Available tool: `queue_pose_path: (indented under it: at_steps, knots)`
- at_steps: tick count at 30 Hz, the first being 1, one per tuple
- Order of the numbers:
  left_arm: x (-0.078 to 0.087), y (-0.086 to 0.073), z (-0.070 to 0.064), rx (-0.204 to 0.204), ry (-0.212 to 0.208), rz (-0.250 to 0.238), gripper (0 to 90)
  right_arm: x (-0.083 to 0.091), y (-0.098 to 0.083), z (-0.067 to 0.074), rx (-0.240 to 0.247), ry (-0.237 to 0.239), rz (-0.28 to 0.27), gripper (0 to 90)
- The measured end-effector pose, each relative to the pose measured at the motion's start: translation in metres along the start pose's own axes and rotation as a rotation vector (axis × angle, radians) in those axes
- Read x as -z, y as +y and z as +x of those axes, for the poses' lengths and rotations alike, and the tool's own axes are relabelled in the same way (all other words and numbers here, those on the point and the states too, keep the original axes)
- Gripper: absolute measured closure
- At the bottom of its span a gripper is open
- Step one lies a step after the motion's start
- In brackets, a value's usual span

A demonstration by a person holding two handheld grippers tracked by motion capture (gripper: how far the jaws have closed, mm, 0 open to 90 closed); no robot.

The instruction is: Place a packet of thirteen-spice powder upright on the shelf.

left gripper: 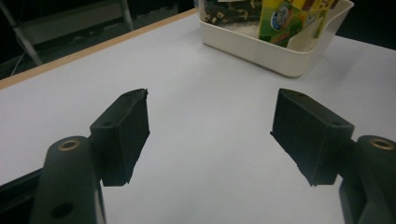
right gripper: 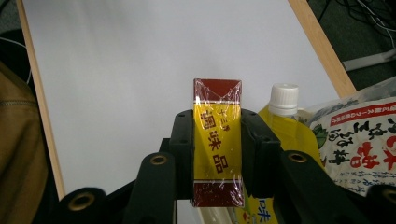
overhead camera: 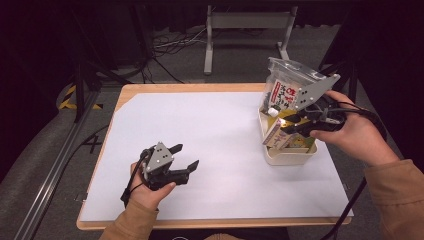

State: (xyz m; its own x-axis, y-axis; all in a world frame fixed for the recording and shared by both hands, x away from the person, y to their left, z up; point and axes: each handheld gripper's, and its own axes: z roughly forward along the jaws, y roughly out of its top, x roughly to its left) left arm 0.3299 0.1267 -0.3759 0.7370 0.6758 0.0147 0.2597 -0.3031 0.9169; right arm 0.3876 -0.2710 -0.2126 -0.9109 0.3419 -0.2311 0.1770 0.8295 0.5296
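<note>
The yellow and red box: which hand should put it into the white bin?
The right. The right gripper already has its jaws shut on the yellow and red box, right above the white bin. The left gripper is open, holds nothing and is far across the table.

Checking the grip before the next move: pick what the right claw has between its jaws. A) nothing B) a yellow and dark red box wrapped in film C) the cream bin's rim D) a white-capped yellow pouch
B: in the right gripper view the right claw has both jaws pressed on the sides of the yellow and dark red box, while the white-capped pouch stands apart beside it.
</note>
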Motion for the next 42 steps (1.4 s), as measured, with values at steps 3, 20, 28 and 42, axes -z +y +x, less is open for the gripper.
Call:
queue_pose_path:
  at_steps: [3,20,28,42]
  knots:
    - [0.005,-0.002,0.005,0.014,0.018,-0.002,27.9,0.001,-0.003,-0.005,0.010,0.003,0.005,69.0]
    - [0.018,-0.008,0.022,0.060,0.064,0.001,29.2,-0.007,-0.022,-0.033,0.070,0.055,0.053,68.9]
    - [0.020,-0.006,0.023,0.061,0.067,-0.006,29.2,-0.013,-0.026,-0.034,0.134,0.081,0.087,68.8]
    - [0.020,-0.006,0.025,0.069,0.070,-0.003,29.6,-0.016,-0.029,-0.034,0.171,0.125,0.119,68.8]
